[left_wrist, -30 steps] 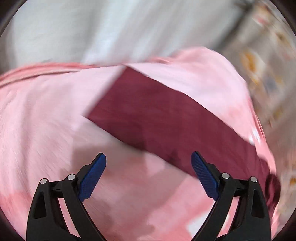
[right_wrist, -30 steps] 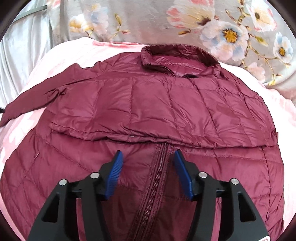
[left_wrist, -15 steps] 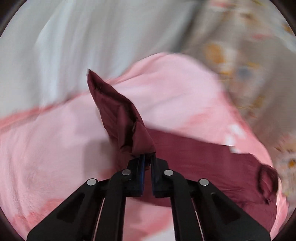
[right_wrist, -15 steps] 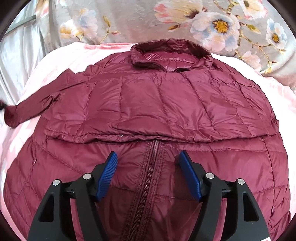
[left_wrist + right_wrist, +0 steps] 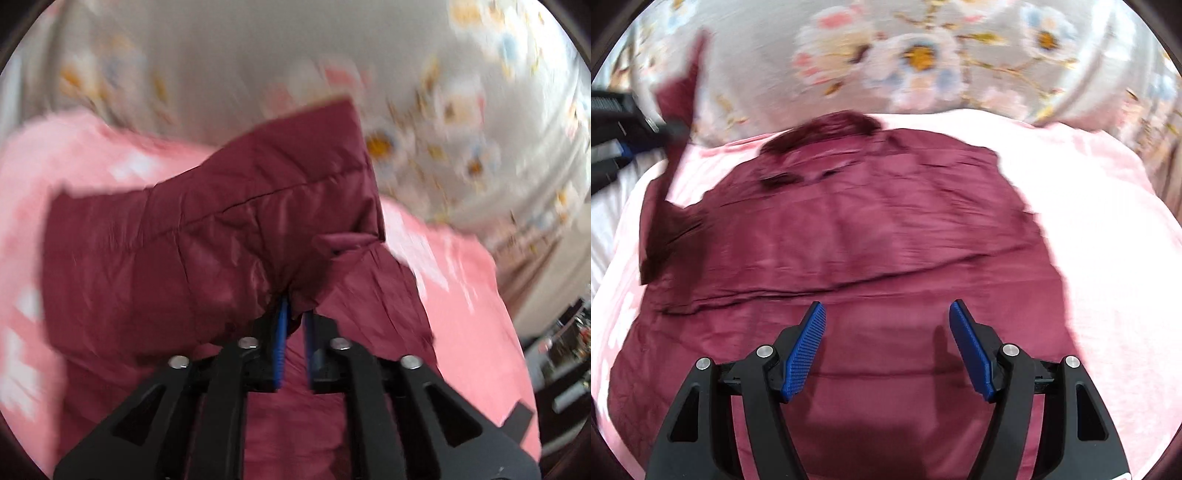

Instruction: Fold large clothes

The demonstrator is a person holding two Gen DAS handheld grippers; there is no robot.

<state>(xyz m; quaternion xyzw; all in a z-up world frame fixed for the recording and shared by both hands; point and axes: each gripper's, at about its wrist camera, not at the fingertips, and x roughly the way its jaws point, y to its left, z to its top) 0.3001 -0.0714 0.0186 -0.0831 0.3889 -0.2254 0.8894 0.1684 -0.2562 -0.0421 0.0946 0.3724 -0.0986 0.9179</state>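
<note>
Jacket [image 5: 857,236], a maroon quilted puffer, lies spread front-up over the pink blanket [image 5: 1108,229] of the bed, collar toward the far edge where the floral fabric [image 5: 923,55] rises behind it. One sleeve already lies folded across the chest, its lower edge making a crease across the body. The step in hand looks like the second sleeve fold: the left sleeve [image 5: 229,236] is lifted clear of the blanket near the bed's left edge, bunched and hanging from the left gripper [image 5: 293,332].

The left gripper's blue fingers [image 5: 281,332] are clenched almost together on a pinch of sleeve fabric, with only a thin fold between them. In the right wrist view that same gripper shows at the far left, sleeve end standing up from it, though blur hides detail there.

The right gripper [image 5: 886,347] hovers over the lower front of the jacket, its fingers [image 5: 807,350] spread wide and holding nothing; whether they touch the cloth I cannot tell.

Next, I judge, the sleeve needs carrying inward over the chest and laying flat over the first, releasing only once it rests there; the slippery shell may slide, so the free gripper could pin the body.
</note>
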